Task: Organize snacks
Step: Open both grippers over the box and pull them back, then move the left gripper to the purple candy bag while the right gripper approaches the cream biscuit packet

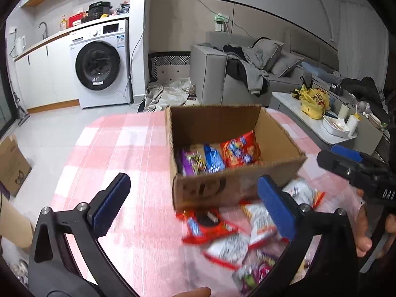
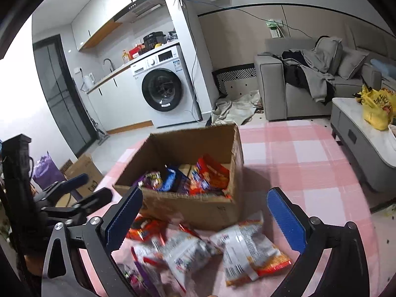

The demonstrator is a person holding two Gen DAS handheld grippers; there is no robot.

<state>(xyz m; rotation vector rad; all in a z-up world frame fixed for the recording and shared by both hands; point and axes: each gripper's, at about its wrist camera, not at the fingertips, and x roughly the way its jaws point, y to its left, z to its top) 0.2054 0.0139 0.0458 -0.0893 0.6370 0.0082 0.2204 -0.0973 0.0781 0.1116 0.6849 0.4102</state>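
While both grippers hover over the pink checked table [image 1: 111,148], the left gripper [image 1: 193,205] and right gripper [image 2: 205,217] stand spread wide with nothing between their blue pads. The box [image 2: 198,205] holds several packets [image 2: 210,175]; more snacks [image 2: 247,250] lie loose on the cloth just before it.

— What do I see past the table?

— I see a white washing machine [image 1: 102,64] under a counter, a black cooker [image 1: 100,10] on top of it, and a white kettle [image 1: 19,44] near the tap [image 1: 43,28].

— And to my right?

— A grey sofa [image 2: 292,84] with clothes [image 2: 311,74] heaped on it, touching the armrest. Near it, a low table [image 2: 356,123] bears a yellow bag [image 2: 376,109]. A crumpled sheet [image 2: 235,109] lies on the floor beside the sofa.
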